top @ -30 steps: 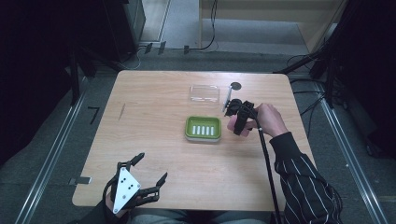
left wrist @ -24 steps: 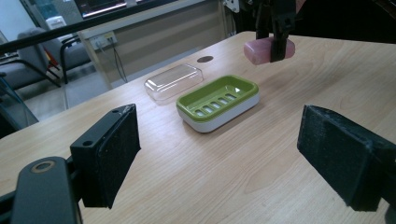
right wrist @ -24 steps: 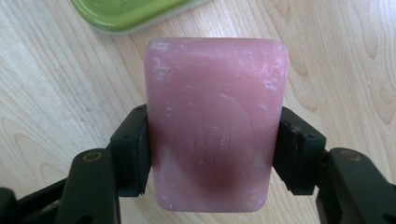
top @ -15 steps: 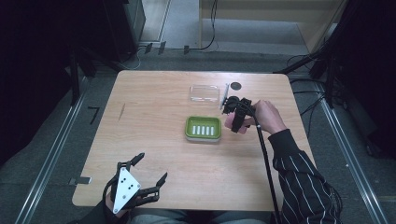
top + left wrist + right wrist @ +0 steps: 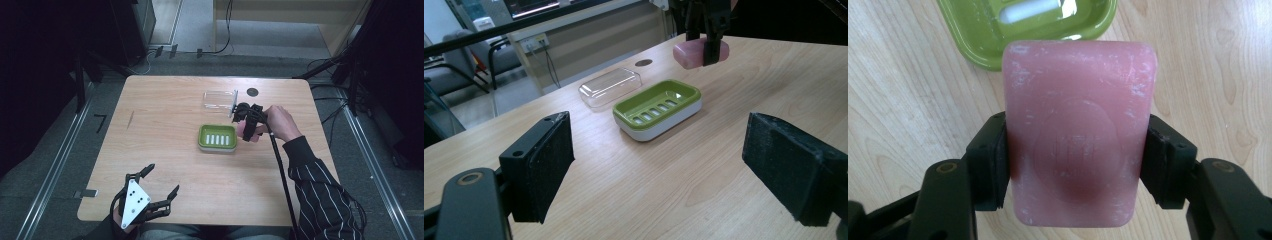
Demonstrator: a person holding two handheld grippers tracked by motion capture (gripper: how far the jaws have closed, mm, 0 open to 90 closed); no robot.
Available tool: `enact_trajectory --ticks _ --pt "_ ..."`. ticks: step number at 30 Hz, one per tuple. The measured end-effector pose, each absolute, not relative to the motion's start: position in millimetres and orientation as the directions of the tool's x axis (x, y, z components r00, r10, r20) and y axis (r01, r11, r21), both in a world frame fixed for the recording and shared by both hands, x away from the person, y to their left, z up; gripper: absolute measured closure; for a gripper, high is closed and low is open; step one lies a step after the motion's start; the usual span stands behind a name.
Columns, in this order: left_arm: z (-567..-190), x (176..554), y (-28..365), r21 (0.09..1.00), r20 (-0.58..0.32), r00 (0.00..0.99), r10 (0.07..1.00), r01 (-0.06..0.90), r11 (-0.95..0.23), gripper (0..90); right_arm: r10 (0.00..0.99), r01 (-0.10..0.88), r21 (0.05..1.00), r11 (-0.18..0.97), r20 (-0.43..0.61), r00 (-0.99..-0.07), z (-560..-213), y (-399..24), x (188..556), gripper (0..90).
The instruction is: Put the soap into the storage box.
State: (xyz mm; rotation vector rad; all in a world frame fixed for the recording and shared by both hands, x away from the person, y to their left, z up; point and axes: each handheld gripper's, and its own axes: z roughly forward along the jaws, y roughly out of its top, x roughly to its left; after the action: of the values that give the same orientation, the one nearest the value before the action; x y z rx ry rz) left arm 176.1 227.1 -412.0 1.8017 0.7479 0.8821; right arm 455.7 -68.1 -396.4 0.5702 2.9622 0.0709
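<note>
Wood table (image 5: 165,135), dim room, R fingers (image 5: 1075,165) clamp pink soap (image 5: 1078,130), L fingers (image 5: 549,165) apart.

The soap (image 5: 1078,132) is pink, the dish (image 5: 658,108) green over white, its lid (image 5: 610,87) clear. The table (image 5: 165,135) is pale wood-grain. The sleeve (image 5: 320,190) is black with white stripes.

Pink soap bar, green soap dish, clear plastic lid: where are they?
Pink soap bar (image 5: 1079,132), right gripper view, middle of its face.
Green soap dish (image 5: 658,106), left gripper view, slotted floor.
Clear plastic lid (image 5: 610,87), left gripper view, top.
</note>
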Motion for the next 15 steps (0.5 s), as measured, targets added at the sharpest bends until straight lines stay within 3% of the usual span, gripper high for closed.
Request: enact_trajectory --ticks 15 --pt "-412 176 227 0.931 0.238 0.548 0.802 0.108 -0.350 13.6 0.325 0.318 0.071 0.945 -0.130 -0.937 -392 -55 454 38.9"
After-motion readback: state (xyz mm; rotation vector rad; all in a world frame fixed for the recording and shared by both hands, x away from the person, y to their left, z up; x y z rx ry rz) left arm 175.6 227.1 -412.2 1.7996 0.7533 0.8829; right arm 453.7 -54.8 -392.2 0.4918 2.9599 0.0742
